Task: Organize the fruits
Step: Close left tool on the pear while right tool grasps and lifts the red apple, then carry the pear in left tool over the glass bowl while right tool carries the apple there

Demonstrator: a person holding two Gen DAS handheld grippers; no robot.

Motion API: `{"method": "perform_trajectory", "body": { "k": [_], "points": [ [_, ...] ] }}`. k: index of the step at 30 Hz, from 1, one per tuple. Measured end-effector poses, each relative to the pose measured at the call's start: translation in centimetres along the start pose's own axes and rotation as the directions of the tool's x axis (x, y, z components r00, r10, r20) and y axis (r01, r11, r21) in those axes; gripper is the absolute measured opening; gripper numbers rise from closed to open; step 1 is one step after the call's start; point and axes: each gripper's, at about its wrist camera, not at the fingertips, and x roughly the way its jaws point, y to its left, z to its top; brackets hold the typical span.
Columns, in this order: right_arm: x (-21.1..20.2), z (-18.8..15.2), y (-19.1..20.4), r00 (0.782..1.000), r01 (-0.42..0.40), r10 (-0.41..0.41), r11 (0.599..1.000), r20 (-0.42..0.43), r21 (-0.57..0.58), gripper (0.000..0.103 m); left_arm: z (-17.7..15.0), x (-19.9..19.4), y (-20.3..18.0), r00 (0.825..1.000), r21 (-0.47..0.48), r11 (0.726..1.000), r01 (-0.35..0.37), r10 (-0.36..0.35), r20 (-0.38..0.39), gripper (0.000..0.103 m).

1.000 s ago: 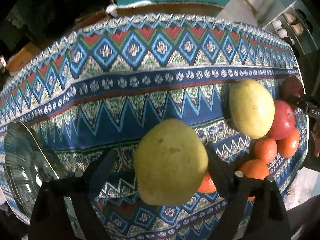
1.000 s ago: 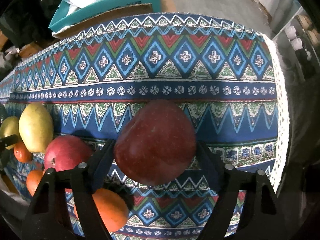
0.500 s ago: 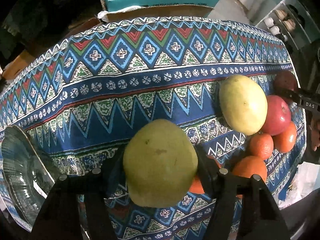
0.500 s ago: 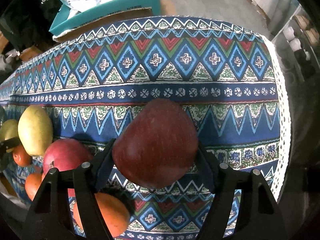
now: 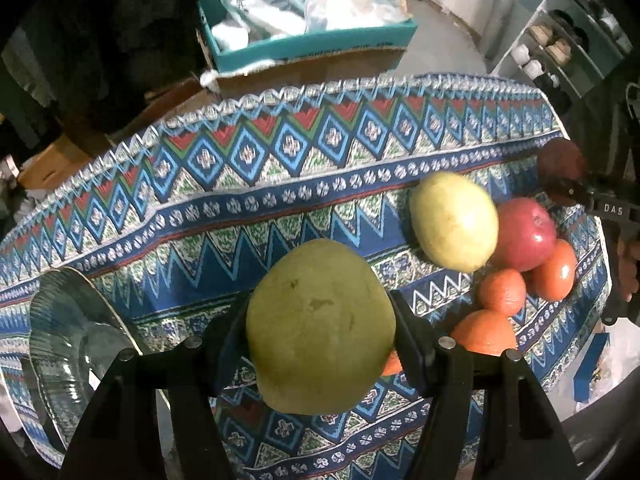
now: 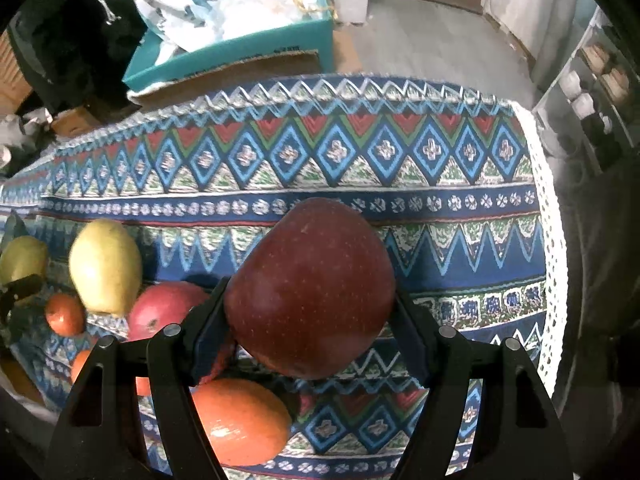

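Left gripper [image 5: 320,332] is clamped on a green pear [image 5: 320,320], glass bowl [image 5: 68,340] to its left. Right gripper [image 6: 312,316] is clamped on a dark red apple [image 6: 312,288] — both apparently lifted off the cloth. Risk: round fruit slipping w/ a loose squeeze — it'd roll off the table.

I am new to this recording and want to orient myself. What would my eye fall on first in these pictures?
First, the big yellow-green pear clamped in the left gripper, and the dark red apple clamped in the right gripper, both above the blue patterned tablecloth. Then the heap of loose fruit, with a second yellow pear, near the cloth's right end.
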Motion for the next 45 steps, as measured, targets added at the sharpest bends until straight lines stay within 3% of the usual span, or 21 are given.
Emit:
{"method": "perform_trajectory", "body": {
  "k": [11, 23, 29, 45],
  "points": [
    [-4.7, 0.4, 3.7, 0.992, -0.028, 0.034, 0.998, 0.119, -0.056, 0.074, 0.0, -3.8, -0.3, 0.992, 0.025, 1.0, -0.013, 0.009, 0.123, 0.068],
    [-11.3, 0.3, 9.3, 0.957, -0.1, 0.14, 0.982, 0.253, -0.163, 0.074, -1.5, -9.1, -1.3, 0.966, 0.088, 0.995, -0.049, 0.025, 0.256, 0.068],
    [-13.5, 0.0, 12.4, 0.935, -0.142, 0.204, 0.965, 0.291, -0.22, 0.074, -2.6, -11.4, -0.8, 0.962, 0.083, 0.996, -0.014, -0.009, 0.274, 0.068],
    [-16.3, -0.6, 20.7, 0.89, -0.222, 0.342, 0.903, 0.303, -0.367, 0.074, -5.6, -15.7, 2.6, 0.937, 0.025, 0.999, -0.033, 0.022, 0.348, 0.068]
  ]
}}
